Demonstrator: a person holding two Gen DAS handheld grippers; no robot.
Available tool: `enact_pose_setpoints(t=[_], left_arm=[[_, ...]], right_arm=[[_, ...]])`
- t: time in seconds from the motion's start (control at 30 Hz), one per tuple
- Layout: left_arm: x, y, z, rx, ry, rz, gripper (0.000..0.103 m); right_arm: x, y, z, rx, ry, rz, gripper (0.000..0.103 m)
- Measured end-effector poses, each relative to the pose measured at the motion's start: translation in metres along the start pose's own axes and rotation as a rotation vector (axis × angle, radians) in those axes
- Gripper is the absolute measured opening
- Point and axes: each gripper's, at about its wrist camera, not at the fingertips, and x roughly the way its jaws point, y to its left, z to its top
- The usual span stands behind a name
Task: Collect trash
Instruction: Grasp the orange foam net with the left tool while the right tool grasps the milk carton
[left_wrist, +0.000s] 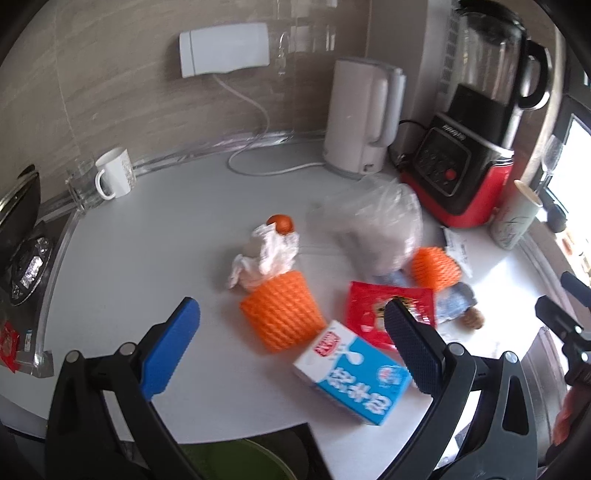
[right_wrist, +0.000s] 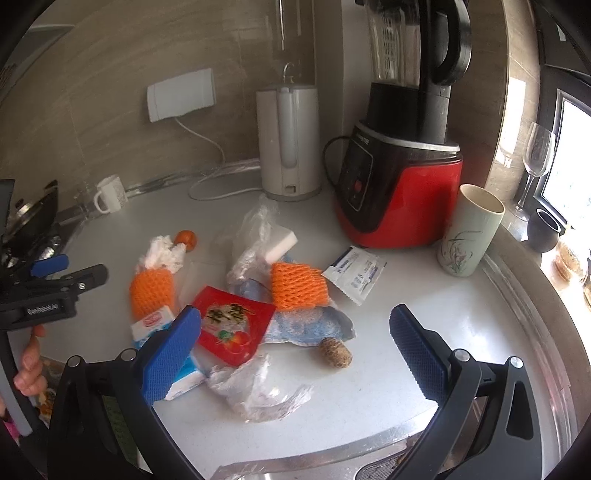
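Observation:
Trash lies scattered on the white counter (left_wrist: 147, 266). In the left wrist view: an orange foam net (left_wrist: 282, 310), a crumpled tissue (left_wrist: 266, 258), a blue-white milk carton (left_wrist: 351, 373), a red packet (left_wrist: 373, 314) and a second foam net (left_wrist: 436, 267). My left gripper (left_wrist: 291, 347) is open and empty, above the net and carton. In the right wrist view: the red packet (right_wrist: 232, 321), crumpled clear plastic (right_wrist: 258, 391), a cork (right_wrist: 334, 352), a foam net (right_wrist: 299, 286). My right gripper (right_wrist: 295, 354) is open and empty, over the packet and plastic.
A white kettle (right_wrist: 288, 144), a red blender (right_wrist: 402, 184) and a tall cup (right_wrist: 469, 232) stand at the back and right. A white mug (left_wrist: 114, 173) and a stove (left_wrist: 26, 254) are at the left. A green bin (left_wrist: 236, 461) sits below the counter edge.

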Motion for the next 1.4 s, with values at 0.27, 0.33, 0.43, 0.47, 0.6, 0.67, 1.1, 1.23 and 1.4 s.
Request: enact_pose_setpoints(t=[0.27, 0.33, 0.43, 0.47, 0.6, 0.67, 1.1, 1.23, 1.4], left_arm=[[0.054, 0.012, 0.002, -0.007, 0.085, -0.009, 0.096], [0.07, 0.009, 0.002, 0.006, 0.106, -0.001, 0.096], [0.093, 0.007, 0.003, 0.016, 0.136, 0.012, 0.096], [0.101, 0.007, 0.003, 0.019, 0.146, 0.014, 0.096], [0.124, 0.008, 0.001, 0.031, 0.191, 0.013, 0.078], [0.132, 0.011, -0.001, 0.027, 0.221, 0.007, 0.064], [0.124, 0.032, -0.002, -0.008, 0.179, -0.05, 0.016], [0.105, 0.036, 0.0, -0.01, 0.148, -0.082, 0.016], [0.084, 0.041, -0.001, -0.002, 0.12, -0.103, 0.016]], right_arm=[[0.031, -0.008, -0.001, 0.036, 0.035, 0.0, 0.101], [0.038, -0.009, 0.0, 0.043, 0.045, -0.002, 0.101], [0.046, -0.009, 0.001, 0.04, 0.054, -0.007, 0.101], [0.048, -0.009, 0.002, 0.037, 0.055, -0.01, 0.101], [0.054, -0.008, 0.005, 0.026, 0.057, -0.028, 0.101], [0.056, -0.008, 0.006, 0.03, 0.059, -0.035, 0.101], [0.045, 0.057, -0.007, -0.148, 0.089, 0.195, 0.101], [0.056, 0.106, -0.027, -0.338, 0.123, 0.271, 0.101], [0.076, 0.148, -0.051, -0.521, 0.139, 0.264, 0.101]])
